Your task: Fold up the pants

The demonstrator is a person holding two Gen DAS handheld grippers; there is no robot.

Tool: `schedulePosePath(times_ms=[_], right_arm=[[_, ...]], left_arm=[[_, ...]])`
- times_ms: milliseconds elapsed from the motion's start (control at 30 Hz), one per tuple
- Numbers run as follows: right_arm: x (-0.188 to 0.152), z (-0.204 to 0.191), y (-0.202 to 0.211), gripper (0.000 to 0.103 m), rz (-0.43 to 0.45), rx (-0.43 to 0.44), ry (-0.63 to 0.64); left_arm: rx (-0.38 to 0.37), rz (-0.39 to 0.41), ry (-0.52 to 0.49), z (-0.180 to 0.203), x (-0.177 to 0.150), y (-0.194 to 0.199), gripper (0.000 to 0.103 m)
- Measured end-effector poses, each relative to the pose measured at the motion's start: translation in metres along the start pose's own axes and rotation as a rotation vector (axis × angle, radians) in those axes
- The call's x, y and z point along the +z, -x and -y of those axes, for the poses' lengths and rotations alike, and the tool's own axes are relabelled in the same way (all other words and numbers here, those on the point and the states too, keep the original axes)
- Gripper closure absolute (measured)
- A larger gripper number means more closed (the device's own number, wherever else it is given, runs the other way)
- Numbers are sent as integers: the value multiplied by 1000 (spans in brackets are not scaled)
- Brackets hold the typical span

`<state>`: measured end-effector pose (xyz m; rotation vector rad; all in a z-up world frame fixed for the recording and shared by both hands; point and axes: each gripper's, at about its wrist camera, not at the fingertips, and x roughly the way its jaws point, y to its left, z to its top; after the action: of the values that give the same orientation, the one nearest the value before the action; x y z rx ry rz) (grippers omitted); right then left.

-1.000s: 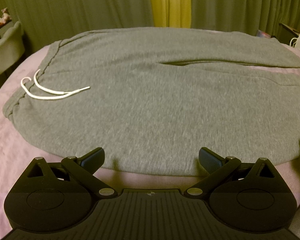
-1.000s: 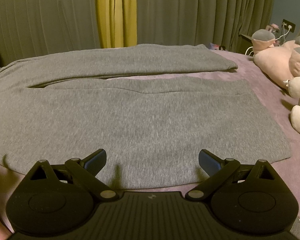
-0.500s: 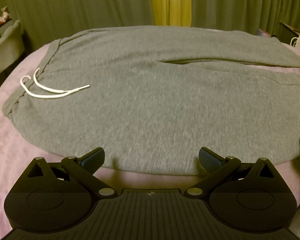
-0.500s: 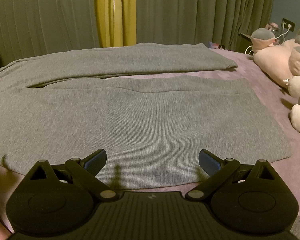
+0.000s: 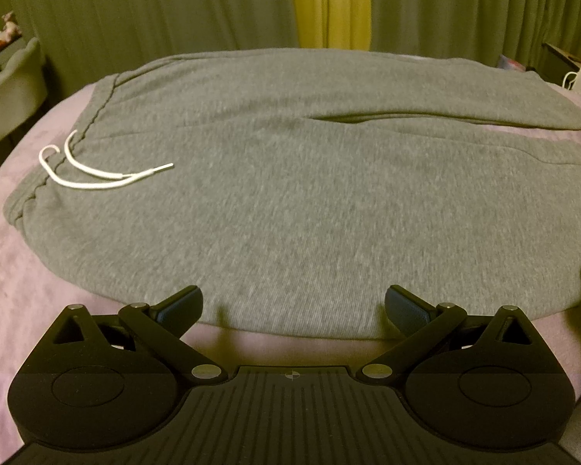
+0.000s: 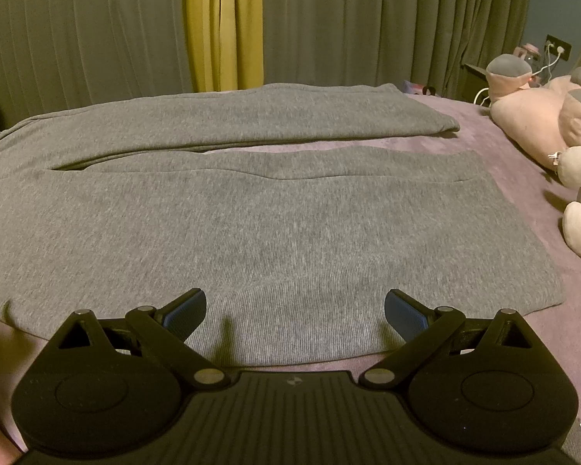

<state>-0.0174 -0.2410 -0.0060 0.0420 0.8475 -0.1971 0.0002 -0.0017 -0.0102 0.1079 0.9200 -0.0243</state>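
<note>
Fold not started, as far as the views show. Grey pants (image 5: 310, 201) lie flat and spread across the purple bed (image 5: 4, 271), both legs laid out side by side with a strip of bedcover showing between them toward the cuffs. Waistband sits at the bed's left side, white drawstring (image 5: 97, 174) loose on top of the fabric there. Cuffs reach toward the bed's right side, near the pink plush toy (image 6: 542, 124). No crease, no doubled layer visible, so every fold is left: likely leg over leg, then lengthwise folds.

Left gripper (image 5: 292, 308): jaws wide apart, holding nothing. It hovers at the near edge of the bed, just in front of the pants' near hem on the waist half; fingertips (image 5: 182, 304) sit right at or just over the fabric edge, contact unclear.

Right gripper (image 6: 294, 308): also spread wide, empty. It sits at the near edge too, fingertips (image 6: 404, 310) over the near leg's edge on the cuff half; whether they touch the cloth I can't tell.

Judgement: both claws are lined up along the near leg's long edge, a plausible pre-grasp for lifting that leg onto the far one. Fabric looks soft and floppy, expect sag between the two grasp spots.

Grey and yellow curtains (image 6: 220, 27) behind the bed's far edge.
</note>
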Motion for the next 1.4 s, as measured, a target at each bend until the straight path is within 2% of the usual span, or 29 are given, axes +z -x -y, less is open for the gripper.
schedulePosePath(times_ms=[867, 1167, 1400], right_arm=[[-1, 0, -1, 4, -10, -1, -1], [2, 5, -4, 4, -27, 7, -34], [8, 18, -5, 4, -54, 51, -110]], left_arm=[[-3, -8, -2, 3, -1, -2, 0], [-1, -26, 10, 3, 4, -3, 0], [2, -40, 23, 1, 7, -5, 0]])
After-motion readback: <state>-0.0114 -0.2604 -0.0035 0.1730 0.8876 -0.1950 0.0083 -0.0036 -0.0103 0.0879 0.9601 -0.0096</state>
